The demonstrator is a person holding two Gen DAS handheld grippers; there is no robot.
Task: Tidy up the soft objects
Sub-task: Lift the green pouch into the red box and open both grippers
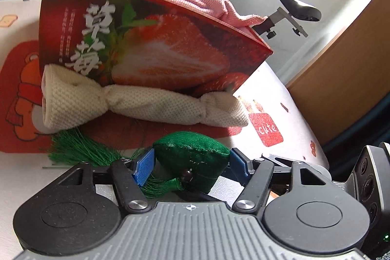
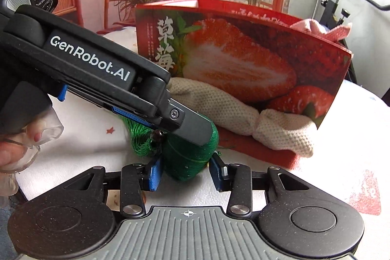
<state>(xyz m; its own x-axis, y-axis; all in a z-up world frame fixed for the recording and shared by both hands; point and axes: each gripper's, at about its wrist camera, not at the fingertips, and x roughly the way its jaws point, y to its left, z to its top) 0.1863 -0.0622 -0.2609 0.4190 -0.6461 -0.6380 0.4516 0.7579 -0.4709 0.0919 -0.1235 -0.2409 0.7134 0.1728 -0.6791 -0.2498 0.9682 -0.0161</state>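
Note:
A green stuffed sachet (image 1: 192, 157) with a green tassel (image 1: 80, 150) lies on the printed tablecloth. My left gripper (image 1: 191, 163) has its blue pads on both sides of the sachet, touching it. In the right wrist view the left gripper (image 2: 170, 123) reaches in from the left over the same sachet (image 2: 190, 157). My right gripper (image 2: 186, 171) is open, its jaws either side of the sachet's near end. A cream knotted towel roll (image 1: 136, 101) lies against the red strawberry box (image 1: 151, 40), which holds a pink cloth (image 1: 226, 9).
The tablecloth (image 1: 275, 94) ends at the right by a wooden panel (image 1: 341, 79). An exercise bike seat (image 1: 299, 7) stands behind the box. A person's gloved hand (image 2: 22, 145) holds the left gripper's handle.

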